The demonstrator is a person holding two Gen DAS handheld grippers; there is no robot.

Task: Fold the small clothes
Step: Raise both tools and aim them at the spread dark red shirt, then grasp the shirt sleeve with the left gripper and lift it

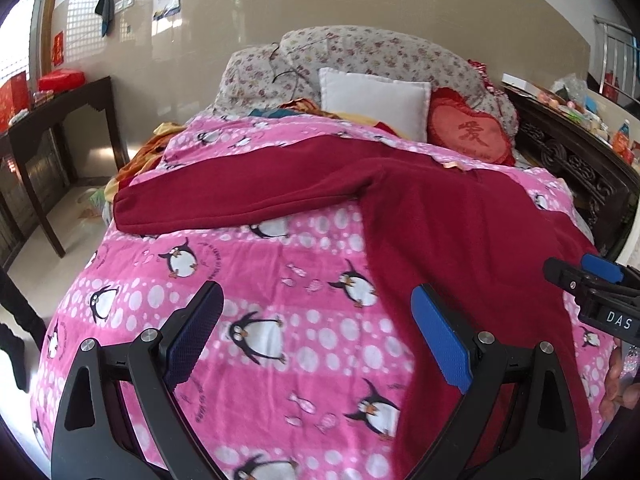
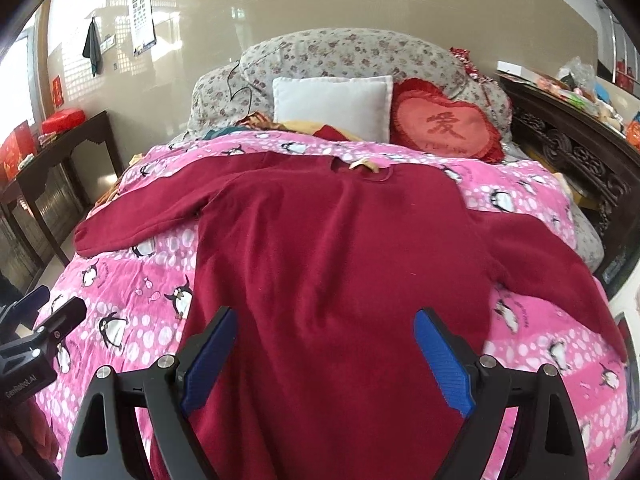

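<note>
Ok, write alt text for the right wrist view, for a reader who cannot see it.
A dark red long-sleeved top lies spread flat, sleeves out, on a pink penguin-print blanket covering a bed. The right gripper hovers open over its lower half, nothing between its blue pads. A white pillow and red heart cushion sit beyond.

A glossy beige wall (image 2: 320,4) rises behind the bed's floral padded headboard (image 2: 340,54). A dark wooden side table (image 1: 60,120) stands left on pale floor tiles (image 1: 80,216); a carved dark wooden cabinet (image 2: 568,148) stands right. Daylight enters at left.
</note>
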